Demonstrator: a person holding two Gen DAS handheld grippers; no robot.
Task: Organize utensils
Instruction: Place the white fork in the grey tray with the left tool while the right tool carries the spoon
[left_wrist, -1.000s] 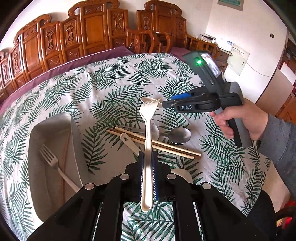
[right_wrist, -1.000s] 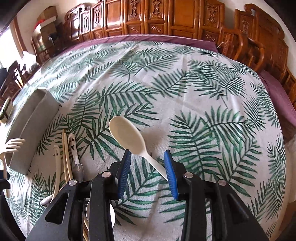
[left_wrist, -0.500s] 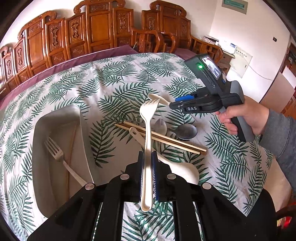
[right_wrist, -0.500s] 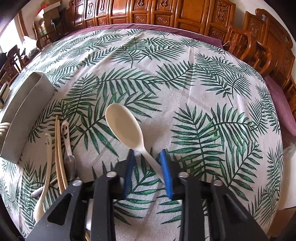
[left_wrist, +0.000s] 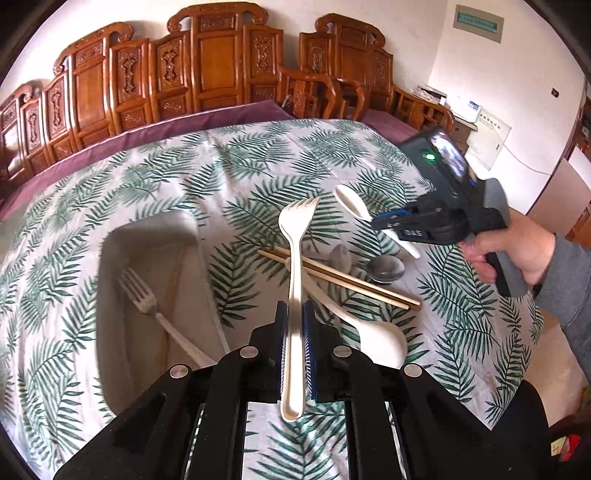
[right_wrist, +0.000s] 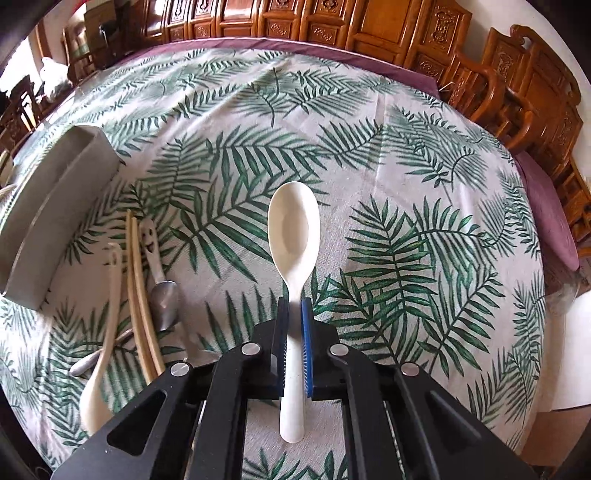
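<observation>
- Cream plastic fork (left_wrist: 295, 258) is clamped by its handle in the closed left hand-held gripper (left_wrist: 294, 325), tines up, above the leaf-print surface (left_wrist: 184, 177).
- Cream plastic spoon (right_wrist: 293, 236) is pinched by its handle in the closed right hand-held gripper (right_wrist: 293, 317), lifted off the cloth.
- Grey rectangular tray (left_wrist: 110, 295) near the surface's left edge holds a metal fork (left_wrist: 147, 302).
- Wooden chopsticks (left_wrist: 340, 277), two metal spoons (left_wrist: 386, 267) and a cream ladle (left_wrist: 369, 339) lie just right of the tray.
</observation>
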